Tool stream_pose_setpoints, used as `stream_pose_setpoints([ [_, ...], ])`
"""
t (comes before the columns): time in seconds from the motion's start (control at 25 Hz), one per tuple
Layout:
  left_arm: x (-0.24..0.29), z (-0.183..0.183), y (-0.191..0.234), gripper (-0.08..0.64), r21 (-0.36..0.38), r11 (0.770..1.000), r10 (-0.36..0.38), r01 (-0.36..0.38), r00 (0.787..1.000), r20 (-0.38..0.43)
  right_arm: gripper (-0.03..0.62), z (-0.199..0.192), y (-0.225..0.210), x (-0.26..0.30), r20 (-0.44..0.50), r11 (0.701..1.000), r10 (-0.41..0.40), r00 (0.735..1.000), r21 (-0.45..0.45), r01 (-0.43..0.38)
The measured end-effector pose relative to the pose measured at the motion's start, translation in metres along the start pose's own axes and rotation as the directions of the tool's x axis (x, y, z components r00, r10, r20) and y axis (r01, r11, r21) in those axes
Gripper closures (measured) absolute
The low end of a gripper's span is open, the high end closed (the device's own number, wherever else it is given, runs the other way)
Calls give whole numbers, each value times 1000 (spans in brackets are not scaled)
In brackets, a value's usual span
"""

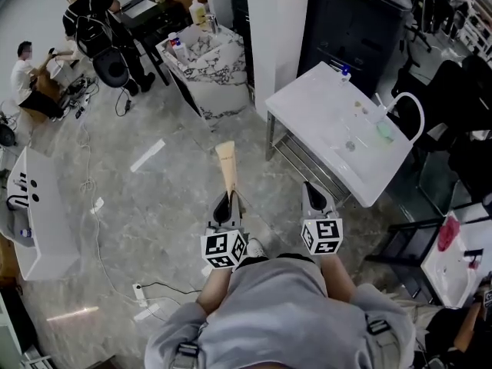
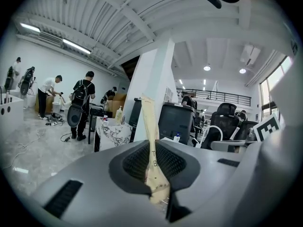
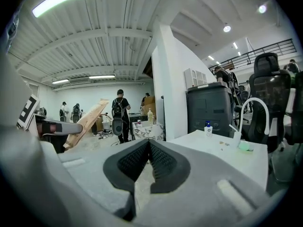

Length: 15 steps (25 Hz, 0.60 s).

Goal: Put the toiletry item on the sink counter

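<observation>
The job looks barely under way from where I stand: the toiletry tube [image 1: 226, 164], a slim cream-coloured thing with a flat crimped end pointing away from the person, is in the air over the grey floor, well apart from the white sink counter [image 1: 315, 106] off to the right. The left gripper [image 1: 228, 198] has its jaws nearly together, pinching the tube's lower end, which sticks up between the pads. The right gripper [image 1: 314, 194] is closed on nothing, pads meeting at the tips. What is left is the whole carry across to the counter and the set-down, probably on the bare stretch near the curved faucet [image 1: 411, 102]. As for writing, I can make out only a "T" and a "B" printed down the tube; any brand is too small to read.
</observation>
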State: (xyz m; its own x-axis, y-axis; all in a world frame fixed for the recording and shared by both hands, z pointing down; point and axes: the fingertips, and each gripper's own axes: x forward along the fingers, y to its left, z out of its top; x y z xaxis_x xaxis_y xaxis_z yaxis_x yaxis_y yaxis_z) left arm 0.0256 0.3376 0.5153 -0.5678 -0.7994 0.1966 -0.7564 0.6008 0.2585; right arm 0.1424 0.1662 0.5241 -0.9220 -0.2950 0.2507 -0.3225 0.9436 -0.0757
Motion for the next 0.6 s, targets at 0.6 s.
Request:
stream_pose_setpoints([
  [0.6,6,2,61,525,-29,1000,-1,0,1000,-15,589,5,41,36,-20,1000,-21,1000,-20,21],
])
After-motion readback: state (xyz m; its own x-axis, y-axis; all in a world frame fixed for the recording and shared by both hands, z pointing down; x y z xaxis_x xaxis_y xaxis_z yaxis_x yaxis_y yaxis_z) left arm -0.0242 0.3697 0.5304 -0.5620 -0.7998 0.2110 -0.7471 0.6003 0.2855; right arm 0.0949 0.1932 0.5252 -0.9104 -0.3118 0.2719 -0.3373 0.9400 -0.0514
